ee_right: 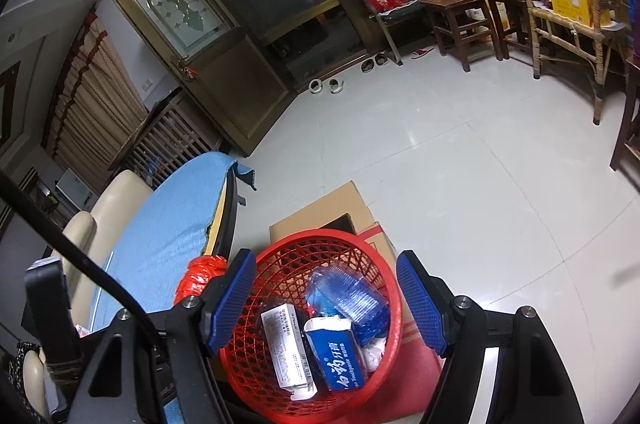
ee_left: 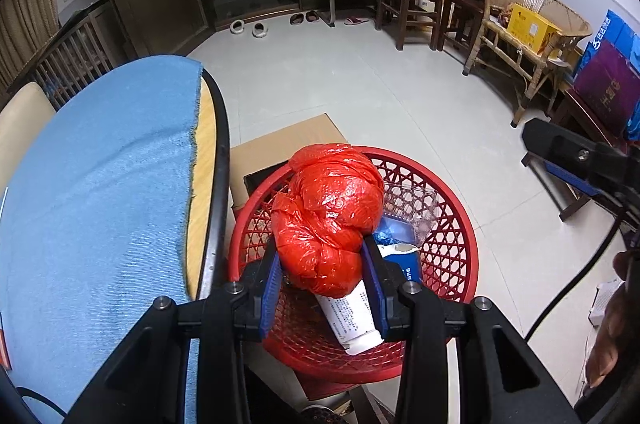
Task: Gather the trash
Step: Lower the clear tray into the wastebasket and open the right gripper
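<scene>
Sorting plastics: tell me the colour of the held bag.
Red, clearest in the left wrist view.

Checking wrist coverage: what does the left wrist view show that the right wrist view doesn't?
Left wrist only: the left gripper clamped on the red plastic bag above the basket.
Right wrist only: the right gripper open and empty, and an unobstructed look at the blue toothpaste box in the basket.
Both: the red basket, cardboard box, blue-covered table.

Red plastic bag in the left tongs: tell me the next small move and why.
Probably open the left tongs and let go. The red plastic bag is pinched between their pads and hangs over the red basket, which already holds a toothpaste box and other trash. The right tongs stand open and empty.
</scene>
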`<state>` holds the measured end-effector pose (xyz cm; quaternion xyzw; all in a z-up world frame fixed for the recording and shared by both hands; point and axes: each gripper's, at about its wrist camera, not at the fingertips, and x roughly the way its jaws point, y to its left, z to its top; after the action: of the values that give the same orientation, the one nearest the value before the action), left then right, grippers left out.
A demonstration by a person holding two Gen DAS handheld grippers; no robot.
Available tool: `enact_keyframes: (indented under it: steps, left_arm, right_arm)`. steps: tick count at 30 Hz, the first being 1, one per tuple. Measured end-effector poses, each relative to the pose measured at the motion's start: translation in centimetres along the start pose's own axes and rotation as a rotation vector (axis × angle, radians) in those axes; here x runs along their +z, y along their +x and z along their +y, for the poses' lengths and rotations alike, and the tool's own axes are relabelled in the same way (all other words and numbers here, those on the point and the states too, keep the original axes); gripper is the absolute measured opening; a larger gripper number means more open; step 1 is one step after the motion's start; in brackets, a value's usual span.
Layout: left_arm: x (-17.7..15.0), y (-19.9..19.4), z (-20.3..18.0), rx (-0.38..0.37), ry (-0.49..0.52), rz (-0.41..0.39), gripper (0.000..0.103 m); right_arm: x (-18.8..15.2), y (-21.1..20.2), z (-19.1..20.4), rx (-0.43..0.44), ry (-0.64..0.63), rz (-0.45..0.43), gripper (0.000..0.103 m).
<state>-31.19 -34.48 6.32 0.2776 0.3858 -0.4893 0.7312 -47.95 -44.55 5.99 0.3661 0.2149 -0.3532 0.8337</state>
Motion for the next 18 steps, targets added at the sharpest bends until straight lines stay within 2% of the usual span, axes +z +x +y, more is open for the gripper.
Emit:
enact_keyframes:
  steps: [18]
  left_arm:
    - [0.3, 1.7, -0.2, 0.007, -0.003, 0.031, 0.039]
  right_arm:
    - [1.0, -2.1, -0.2, -0.007, 0.004, -0.043, 0.076]
